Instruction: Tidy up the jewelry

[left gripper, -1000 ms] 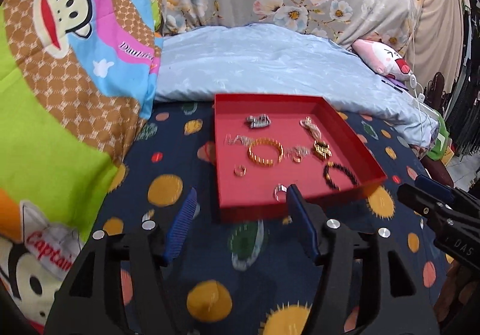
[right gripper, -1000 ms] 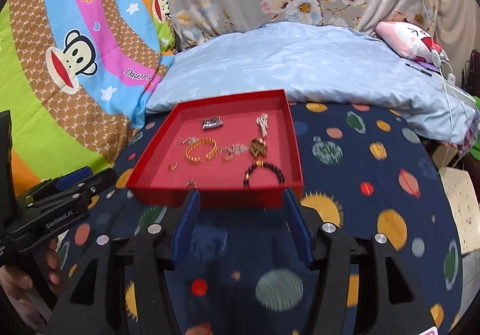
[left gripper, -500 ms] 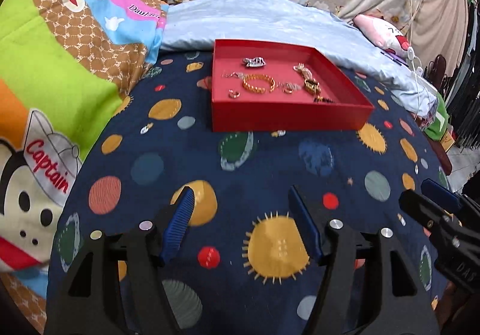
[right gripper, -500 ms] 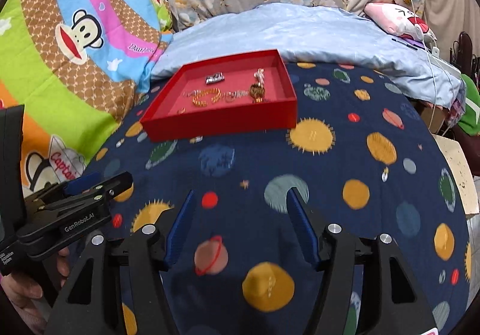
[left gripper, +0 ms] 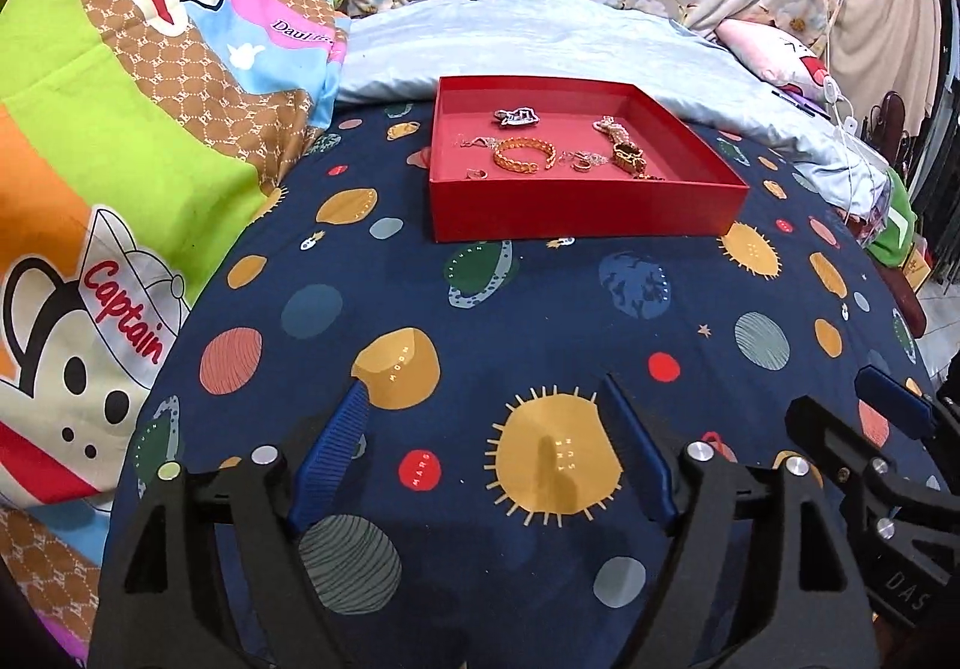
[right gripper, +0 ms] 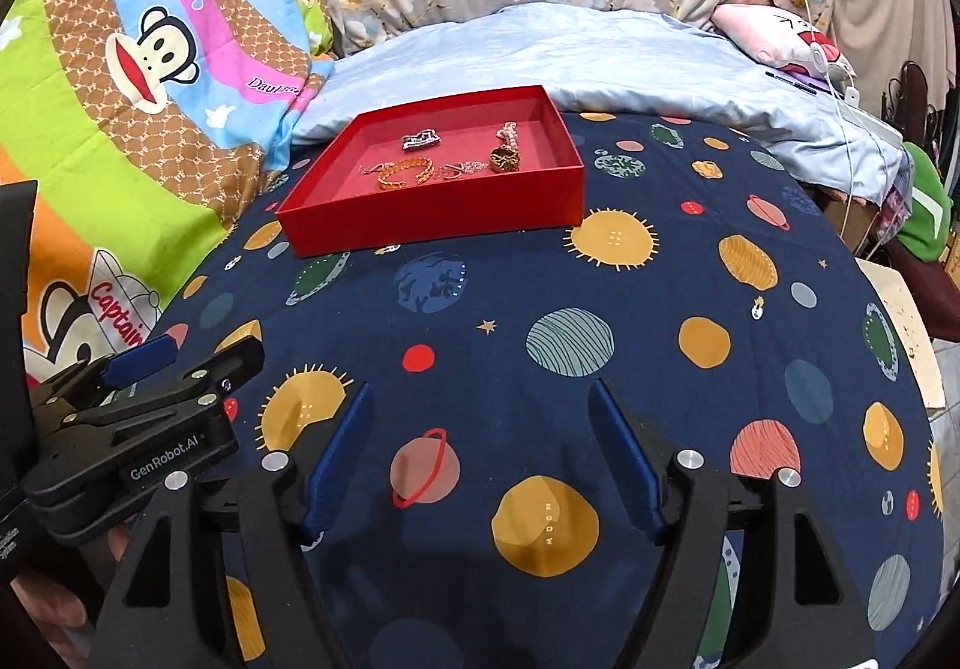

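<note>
Both the left gripper [left gripper: 483, 399] and right gripper [right gripper: 479, 399] are spreading their fingers, nothing between them.

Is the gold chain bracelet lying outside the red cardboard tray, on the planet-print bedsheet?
No, the gold chain bracelet lies inside the red cardboard tray, which sits on the planet-print bedsheet.

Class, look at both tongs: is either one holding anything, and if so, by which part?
Nothing is held. The left tongs and right tongs are both opening over bare bedsheet, nothing between them.
</note>
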Demonstrator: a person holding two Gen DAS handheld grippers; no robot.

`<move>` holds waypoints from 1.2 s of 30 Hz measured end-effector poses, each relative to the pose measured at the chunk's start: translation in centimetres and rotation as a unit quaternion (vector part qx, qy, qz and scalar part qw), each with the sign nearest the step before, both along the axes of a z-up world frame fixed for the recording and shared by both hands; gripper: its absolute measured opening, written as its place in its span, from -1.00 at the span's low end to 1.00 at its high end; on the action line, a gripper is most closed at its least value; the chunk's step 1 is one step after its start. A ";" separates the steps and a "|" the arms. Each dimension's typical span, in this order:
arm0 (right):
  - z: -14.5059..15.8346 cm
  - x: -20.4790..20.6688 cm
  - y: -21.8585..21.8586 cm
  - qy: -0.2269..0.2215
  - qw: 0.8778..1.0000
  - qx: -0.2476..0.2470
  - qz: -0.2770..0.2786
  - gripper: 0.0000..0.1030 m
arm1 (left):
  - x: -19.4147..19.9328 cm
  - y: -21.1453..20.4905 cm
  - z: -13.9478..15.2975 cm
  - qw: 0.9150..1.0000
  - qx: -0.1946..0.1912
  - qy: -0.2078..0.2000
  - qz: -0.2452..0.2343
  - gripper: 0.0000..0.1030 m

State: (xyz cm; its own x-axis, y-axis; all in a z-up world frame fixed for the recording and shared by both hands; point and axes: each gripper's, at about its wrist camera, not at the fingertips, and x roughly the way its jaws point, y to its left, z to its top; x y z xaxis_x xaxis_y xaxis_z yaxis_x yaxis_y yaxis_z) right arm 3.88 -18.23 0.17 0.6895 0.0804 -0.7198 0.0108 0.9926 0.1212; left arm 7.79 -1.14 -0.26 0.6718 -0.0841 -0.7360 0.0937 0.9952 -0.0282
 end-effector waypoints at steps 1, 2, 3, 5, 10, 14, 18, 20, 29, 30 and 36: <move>0.0 -0.1 0.0 0.000 1.000 0.000 0.000 0.43 | -0.1 0.0 0.0 1.000 0.000 0.000 -0.001 0.52; 0.0 -0.1 0.0 0.001 1.000 0.000 -0.001 0.43 | -0.2 -0.1 0.0 1.000 0.001 0.000 -0.001 0.57; 0.0 -0.1 0.0 0.001 1.000 0.000 0.000 0.44 | -0.2 -0.1 0.0 1.000 0.004 -0.001 0.000 0.59; -0.1 -0.3 0.0 0.001 1.000 -0.001 -0.001 0.45 | -0.3 -0.3 0.1 1.000 0.006 -0.002 0.000 0.60; -0.1 -0.3 0.0 0.000 1.000 -0.001 0.000 0.47 | -0.6 -0.6 0.1 1.000 0.007 0.000 -0.002 0.60; 0.0 -0.8 -0.2 -0.003 1.000 0.000 -0.002 0.48 | -0.8 -0.8 0.3 1.000 0.009 -0.001 -0.003 0.61; 0.3 -1.1 -0.3 -0.006 1.000 -0.004 -0.004 0.53 | -1.0 -1.0 0.6 1.000 0.009 -0.004 -0.004 0.63; 0.6 -1.1 -0.3 -0.010 1.000 -0.005 -0.005 0.55 | -1.1 -1.2 0.9 1.000 0.013 -0.007 -0.002 0.65; 2.1 -0.5 -0.4 -0.025 0.999 -0.015 -0.014 0.66 | -0.8 -1.2 2.5 0.999 0.028 -0.024 0.016 0.72; 2.3 -0.4 -0.5 -0.027 0.999 -0.015 -0.014 0.66 | -0.7 -1.2 2.6 0.999 0.027 -0.024 0.017 0.72; 2.7 0.3 -0.5 -0.032 0.999 -0.009 -0.011 0.66 | -0.4 -1.2 3.6 0.998 0.038 -0.040 0.026 0.75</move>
State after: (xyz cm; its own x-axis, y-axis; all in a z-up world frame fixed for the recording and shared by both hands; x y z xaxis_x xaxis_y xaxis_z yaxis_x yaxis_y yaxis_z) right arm 4.16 -18.78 2.86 0.7354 0.0528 -0.6756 0.0247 0.9942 0.1046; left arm 7.43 -2.30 3.31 0.7301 0.0062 -0.6833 0.0402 0.9978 0.0520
